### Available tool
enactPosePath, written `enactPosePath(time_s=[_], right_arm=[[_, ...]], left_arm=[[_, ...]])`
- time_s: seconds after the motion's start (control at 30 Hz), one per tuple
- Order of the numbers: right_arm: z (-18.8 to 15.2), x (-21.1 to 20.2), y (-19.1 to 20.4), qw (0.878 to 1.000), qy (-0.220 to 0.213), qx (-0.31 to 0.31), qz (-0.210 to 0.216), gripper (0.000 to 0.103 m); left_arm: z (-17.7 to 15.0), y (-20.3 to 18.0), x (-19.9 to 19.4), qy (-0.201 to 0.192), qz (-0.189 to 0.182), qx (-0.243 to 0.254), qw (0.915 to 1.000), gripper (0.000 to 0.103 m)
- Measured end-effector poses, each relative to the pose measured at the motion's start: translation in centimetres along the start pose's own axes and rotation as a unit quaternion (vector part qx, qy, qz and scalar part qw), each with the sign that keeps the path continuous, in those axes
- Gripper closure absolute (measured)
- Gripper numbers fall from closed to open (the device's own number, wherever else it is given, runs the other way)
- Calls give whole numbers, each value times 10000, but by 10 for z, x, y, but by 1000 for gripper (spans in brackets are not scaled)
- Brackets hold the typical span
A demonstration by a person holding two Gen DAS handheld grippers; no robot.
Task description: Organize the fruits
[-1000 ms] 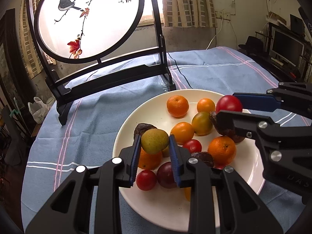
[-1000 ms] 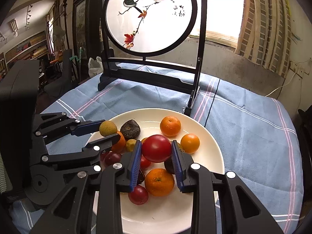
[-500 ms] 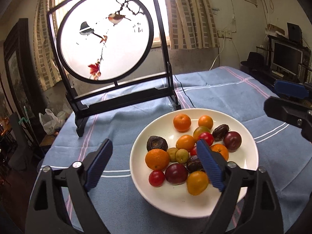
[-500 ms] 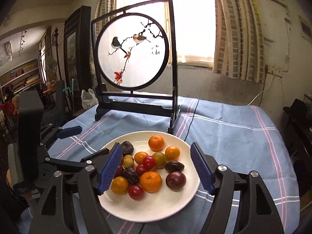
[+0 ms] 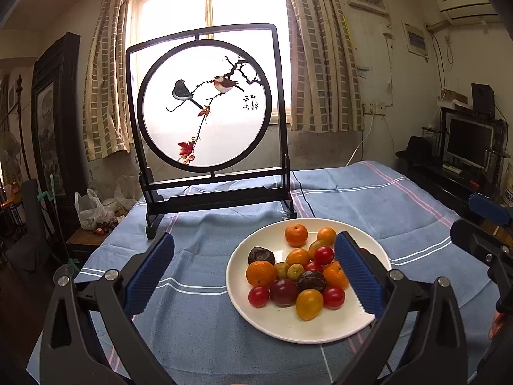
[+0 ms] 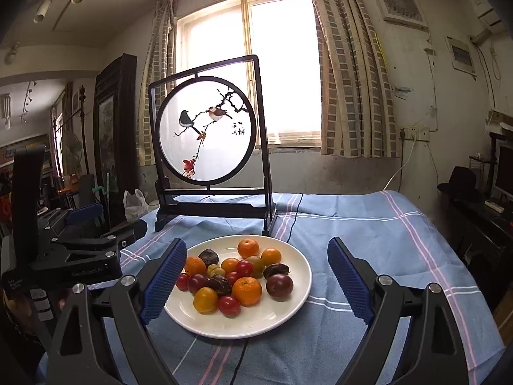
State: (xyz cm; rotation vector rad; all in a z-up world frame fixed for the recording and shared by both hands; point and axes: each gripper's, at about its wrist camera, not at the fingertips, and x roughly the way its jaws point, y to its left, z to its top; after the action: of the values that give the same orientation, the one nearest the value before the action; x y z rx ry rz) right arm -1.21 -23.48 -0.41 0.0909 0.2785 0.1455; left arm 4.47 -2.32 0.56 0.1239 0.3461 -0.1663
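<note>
A white plate (image 5: 275,322) (image 6: 288,314) on the blue tablecloth holds several fruits: oranges (image 5: 296,234) (image 6: 247,291), red tomatoes (image 5: 258,295) (image 6: 229,305), dark plums (image 5: 283,292) (image 6: 279,287) and small green fruits (image 5: 295,271). My left gripper (image 5: 253,276) is open and empty, raised above and in front of the plate. My right gripper (image 6: 256,280) is open and empty, also held back from the plate. Each gripper shows at the edge of the other's view: the right one (image 5: 481,224), the left one (image 6: 93,221).
A black-framed round bird screen (image 5: 208,106) (image 6: 205,134) stands upright on the table behind the plate. A dark cord (image 5: 304,202) runs along the cloth toward the plate. Furniture and a monitor (image 5: 468,141) stand at the right, a plastic bag (image 5: 89,208) at the left.
Both grippers opened, leaving the green fruit and the red fruit on the plate, then drew back and rose, so the plate looks smaller and farther.
</note>
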Motion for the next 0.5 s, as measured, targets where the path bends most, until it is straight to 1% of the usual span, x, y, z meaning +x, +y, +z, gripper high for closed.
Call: enactPosePath(time_s=[0.23,0.37,0.43,0.5], right_arm=[[-16,16,-2,9996,267,39,-5,13],[-23,22,3,9991,410,-50,64,13],[-27,25,7,9988,472,-96,85,13],[-30,27,9,9985,518,-171,87,13]], left_arm=[[-11,-3,16,238,-8,70,9997,5],[-18,4,23,504,18,-242,9984,5],[-20,8,27,600,40,-318,9977,5],[-21,10,32,671,143,-358,9970,5]])
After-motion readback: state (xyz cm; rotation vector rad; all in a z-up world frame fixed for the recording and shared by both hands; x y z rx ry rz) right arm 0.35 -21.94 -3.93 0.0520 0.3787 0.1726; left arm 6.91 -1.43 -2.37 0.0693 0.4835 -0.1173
